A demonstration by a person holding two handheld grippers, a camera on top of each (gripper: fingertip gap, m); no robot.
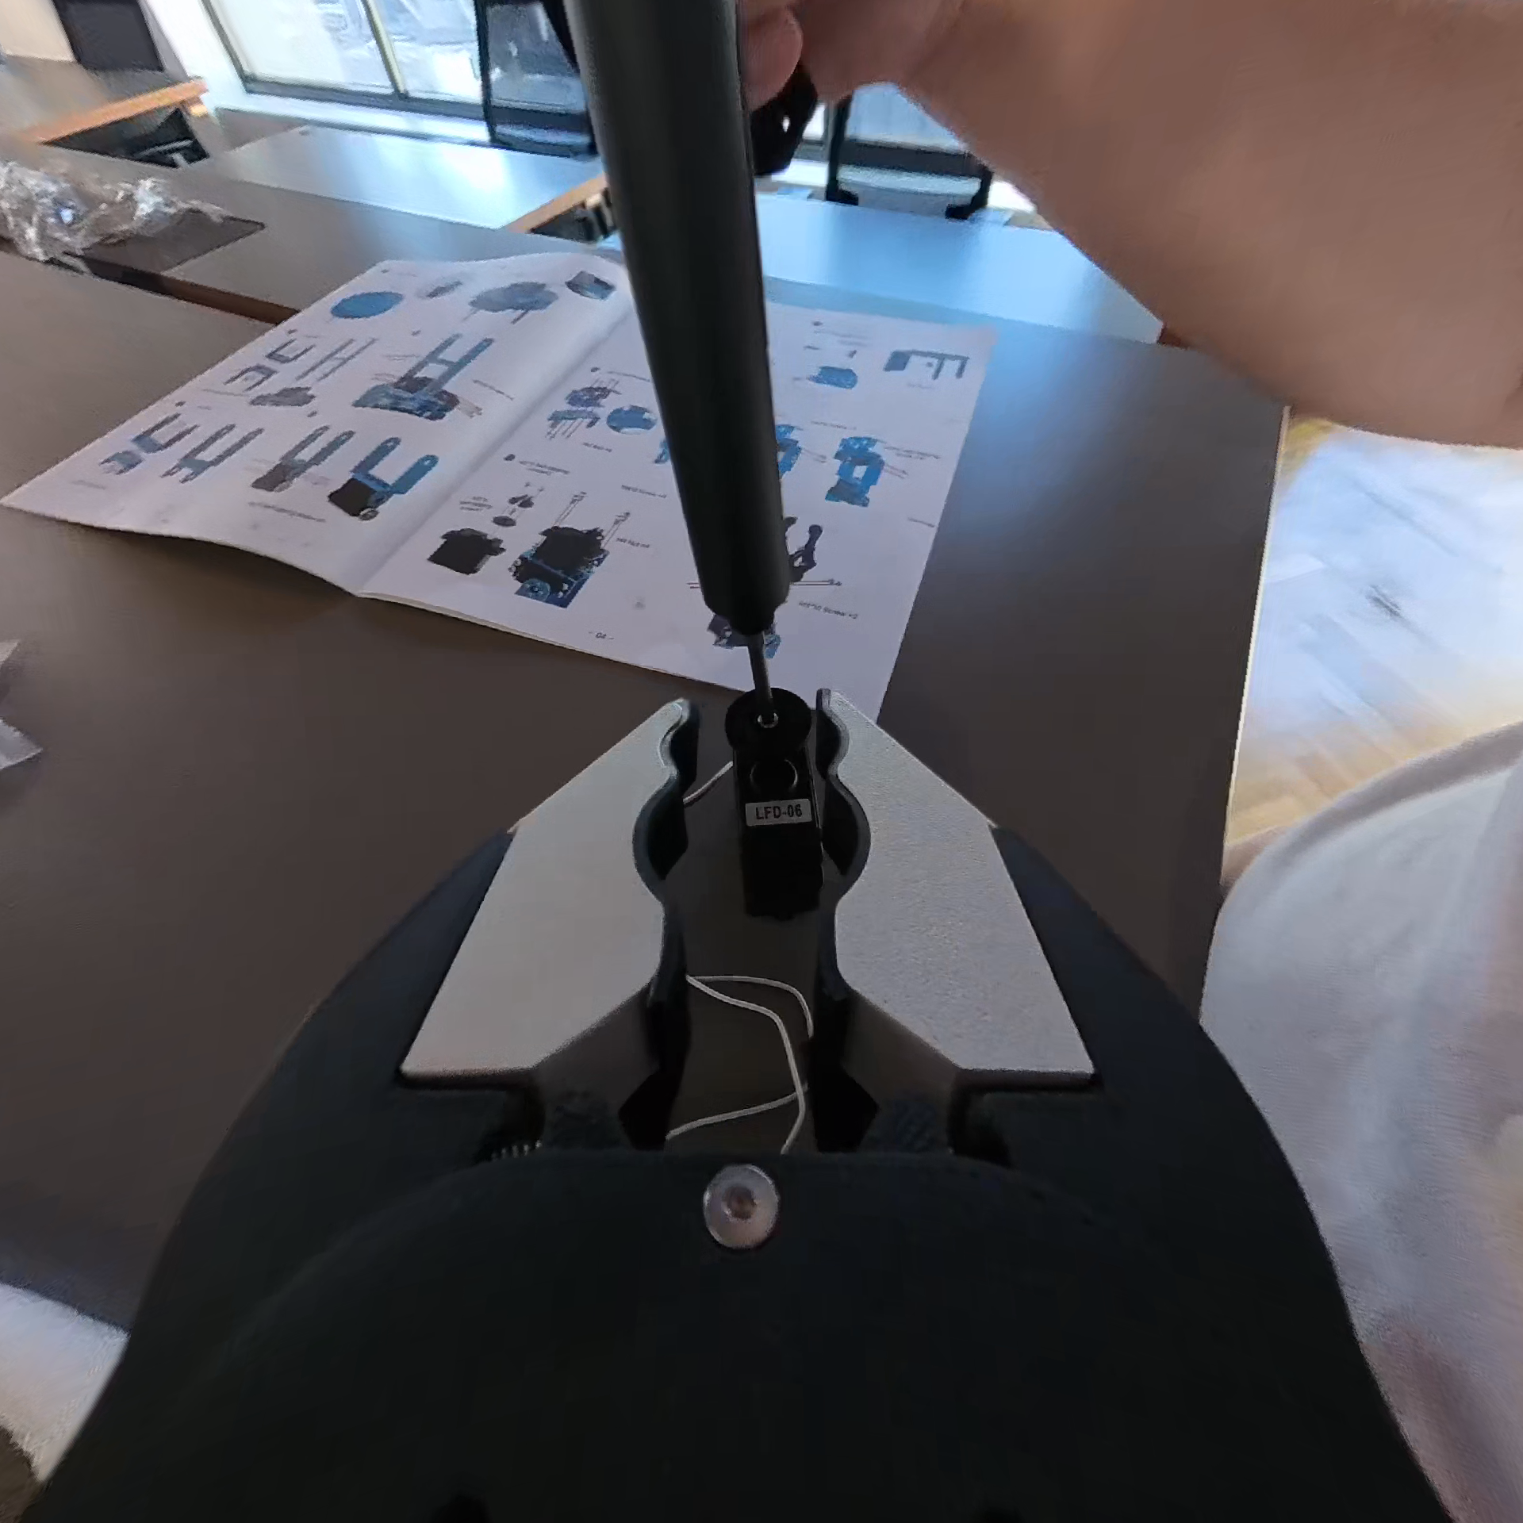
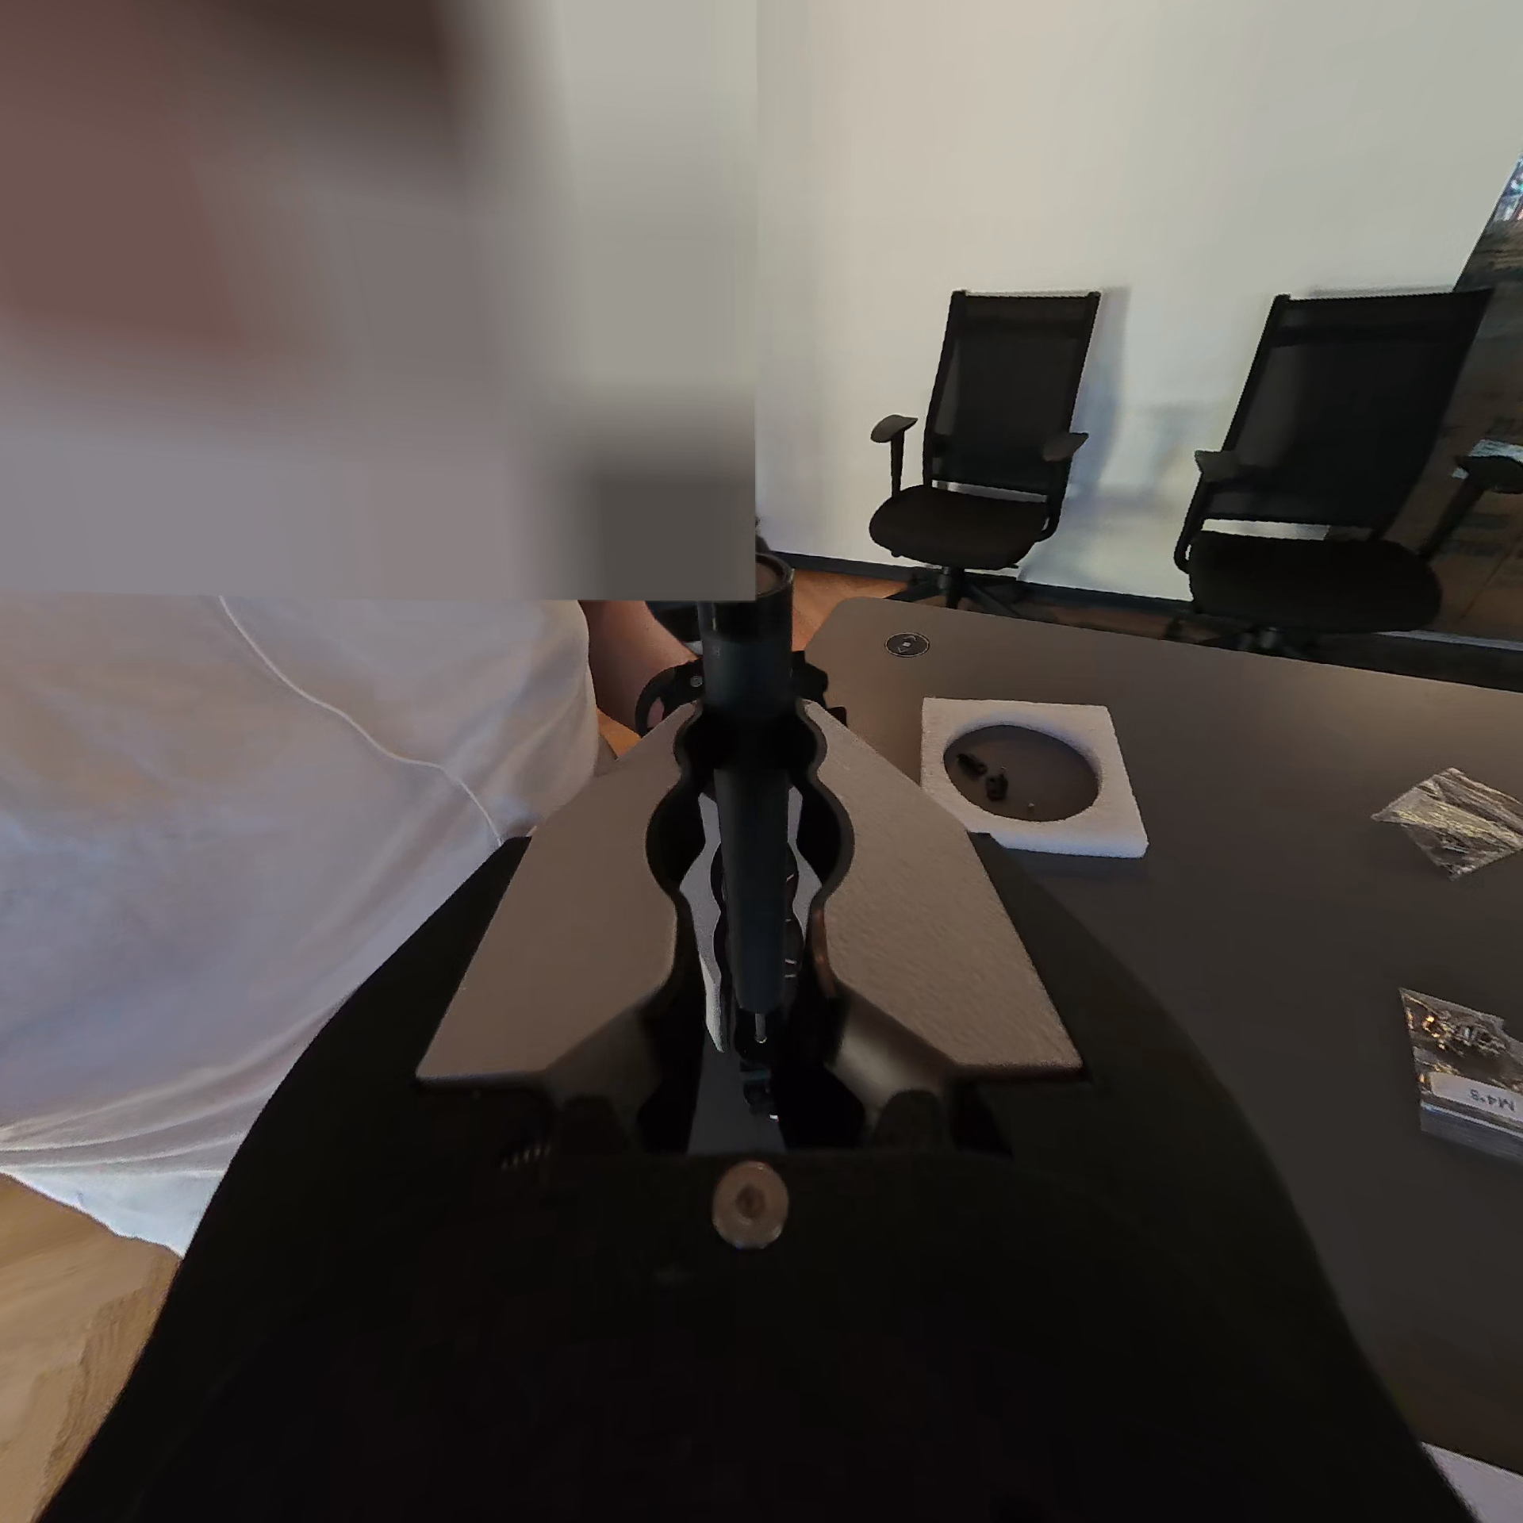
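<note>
My left gripper (image 1: 754, 717) is shut on a small black servo (image 1: 779, 857) with a white label, and holds it above the dark table (image 1: 206, 742). A round black horn (image 1: 754, 725) sits on the servo's far end, level with the fingertips. A thin white wire (image 1: 775, 1038) loops behind the servo between the fingers. My right gripper (image 2: 746, 713) is shut on a dark grey powered screwdriver (image 2: 750, 865). In the left wrist view the screwdriver (image 1: 700, 330) comes down from above, and its bit (image 1: 762, 672) rests in the screw at the horn's centre.
An open picture manual (image 1: 412, 428) lies on the table beyond the servo. A white foam block (image 2: 1096, 832) with small screws in its round recess and two clear bags of hardware (image 2: 1450, 820) lie to the right. Two black office chairs (image 2: 981, 461) stand by the wall. A person in a white shirt (image 2: 247, 824) is close. Left tips to right tips: about 15 cm. The white foam block (image 2: 1096, 832) lies some 20 cm from my left tips, 25 cm from my right tips.
</note>
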